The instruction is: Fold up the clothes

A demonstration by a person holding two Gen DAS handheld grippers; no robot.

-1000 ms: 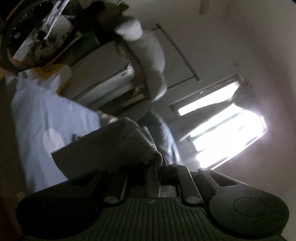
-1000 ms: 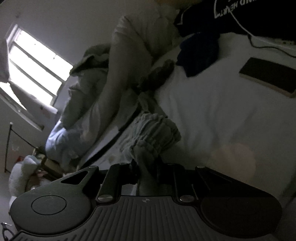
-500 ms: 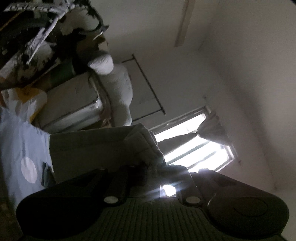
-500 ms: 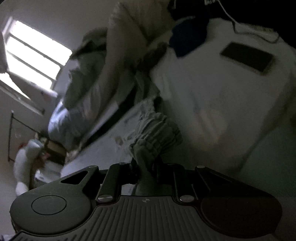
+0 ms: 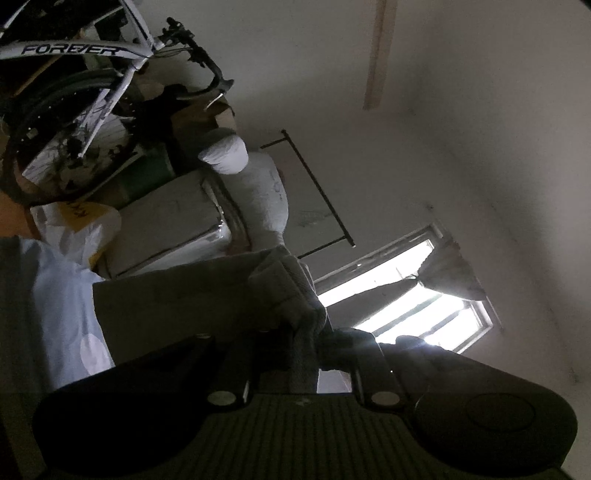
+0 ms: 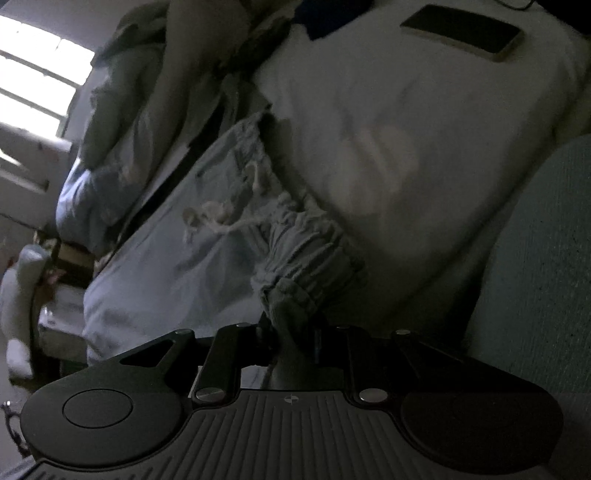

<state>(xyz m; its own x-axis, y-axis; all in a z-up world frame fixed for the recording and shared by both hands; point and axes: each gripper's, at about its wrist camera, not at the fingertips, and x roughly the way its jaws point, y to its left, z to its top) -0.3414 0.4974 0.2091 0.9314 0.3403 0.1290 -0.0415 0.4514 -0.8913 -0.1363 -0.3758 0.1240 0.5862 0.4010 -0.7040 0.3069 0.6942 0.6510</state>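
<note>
Both claws are clamped on the grey trousers (image 6: pixel 207 236): the right gripper (image 6: pixel 295 347) pinches the gathered waistband above the bed (image 6: pixel 388 122), the left gripper (image 5: pixel 314 350) a ribbed cuff raised toward the window (image 5: pixel 413 310).

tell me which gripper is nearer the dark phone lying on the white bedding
Right. The right gripper, shut on the grey elastic waistband, faces the bed with the phone ahead of it. The left gripper points up at the window, no phone in sight.

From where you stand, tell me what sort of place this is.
Most likely a bedroom doubling as storage: a bed strewn with clothes, a curtained window, and a bicycle parked among stacked boxes.
</note>
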